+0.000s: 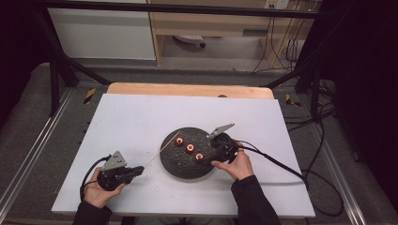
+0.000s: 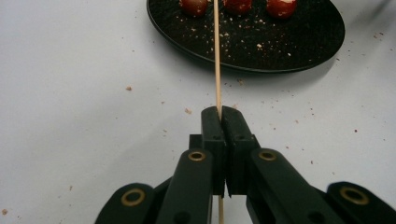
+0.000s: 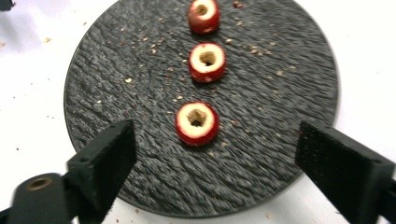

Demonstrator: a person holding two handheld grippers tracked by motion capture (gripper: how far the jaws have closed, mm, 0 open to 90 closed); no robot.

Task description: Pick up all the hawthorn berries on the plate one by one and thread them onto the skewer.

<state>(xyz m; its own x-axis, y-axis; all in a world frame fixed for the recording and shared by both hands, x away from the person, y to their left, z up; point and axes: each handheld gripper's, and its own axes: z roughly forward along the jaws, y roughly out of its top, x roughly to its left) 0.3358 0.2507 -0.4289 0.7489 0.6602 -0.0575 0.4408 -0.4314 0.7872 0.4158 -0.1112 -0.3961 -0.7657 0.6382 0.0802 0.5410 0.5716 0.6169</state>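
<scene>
Your left gripper [image 2: 219, 116] clamps the skewer [image 2: 216, 56], aimed at the fruit; your right gripper [image 3: 212, 154], fingers apart, brackets the nearest piece [image 3: 197, 123] to steady it

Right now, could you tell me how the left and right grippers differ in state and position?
The left gripper is shut on the thin wooden skewer; the right gripper is open, holding nothing. The left sits off the round black slate plate; the right hovers over it, facing the nearest cored red fruit piece. Both are hand-held.
</scene>
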